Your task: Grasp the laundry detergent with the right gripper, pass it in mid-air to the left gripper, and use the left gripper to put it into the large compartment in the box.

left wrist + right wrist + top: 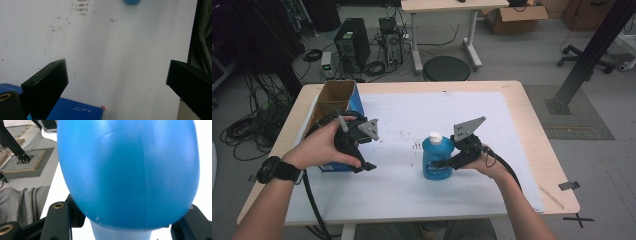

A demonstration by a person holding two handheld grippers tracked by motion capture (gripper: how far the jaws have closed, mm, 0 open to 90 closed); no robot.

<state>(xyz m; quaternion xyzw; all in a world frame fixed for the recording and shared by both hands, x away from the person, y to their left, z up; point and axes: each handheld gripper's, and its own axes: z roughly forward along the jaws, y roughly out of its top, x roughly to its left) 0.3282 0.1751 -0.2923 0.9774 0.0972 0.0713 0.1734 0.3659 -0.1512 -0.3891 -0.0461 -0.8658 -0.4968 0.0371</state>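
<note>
Your right gripper (446, 164) has the blue bottle (435, 160) clamped between its fingers, standing upright on the white mat (412, 195). Your left gripper (362, 160) sits well apart from the bottle, jaws spread wide over nothing, beside the blue box (77, 111).

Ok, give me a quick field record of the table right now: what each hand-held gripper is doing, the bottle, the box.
right hand-held gripper: shut on the blue bottle, jaws on either side of its body
blue bottle: upright on the white mat, white cap on
left hand-held gripper: open, nothing between the jaws, above the mat beside the box
cardboard box: blue sides, open top, at the table's left edge
white mat: covers most of the tabletop, faint marks
</note>
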